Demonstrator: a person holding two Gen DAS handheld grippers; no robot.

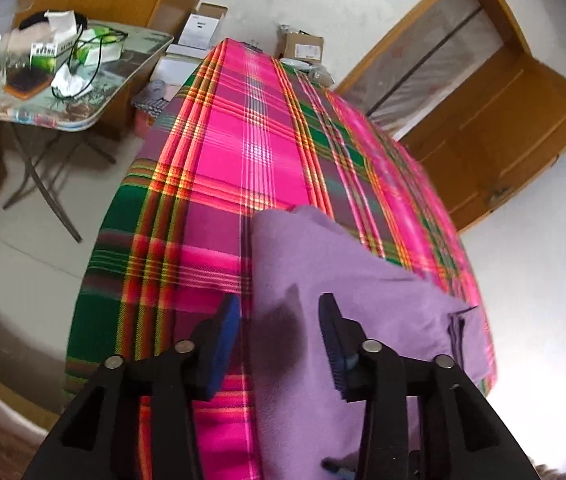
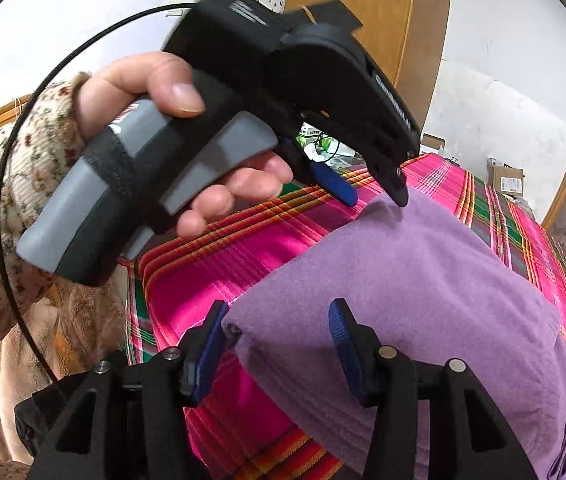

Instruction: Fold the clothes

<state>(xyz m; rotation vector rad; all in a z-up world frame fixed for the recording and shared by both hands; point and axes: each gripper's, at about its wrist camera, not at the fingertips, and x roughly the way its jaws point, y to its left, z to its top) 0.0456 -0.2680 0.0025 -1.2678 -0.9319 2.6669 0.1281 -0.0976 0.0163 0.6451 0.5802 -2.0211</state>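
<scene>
- Hovering nearest the right wrist camera, the right hand-held gripper (image 2: pixel 279 346) has its blue pads spread apart, straddling the near corner of a folded purple garment (image 2: pixel 411 280) without pinching it.
- From the left wrist view, the left hand-held gripper (image 1: pixel 279 340) is likewise released, pads wide either side of the garment's left edge; nothing is held.
- Both releases suggest a fold has been laid down and let go.
- The purple garment lies as a compact, thick rectangle on a bed covered by a pink, green and red plaid blanket (image 1: pixel 211 168), near the bed's near edge, toward its right side.
- A person's hand (image 2: pixel 187 128) in a floral sleeve holds the left tool above the garment's far corner.
- Beyond the bed stand a cluttered folding table (image 1: pixel 83 92), cardboard boxes (image 1: pixel 301 46) and wooden doors (image 1: pixel 503 128).
</scene>
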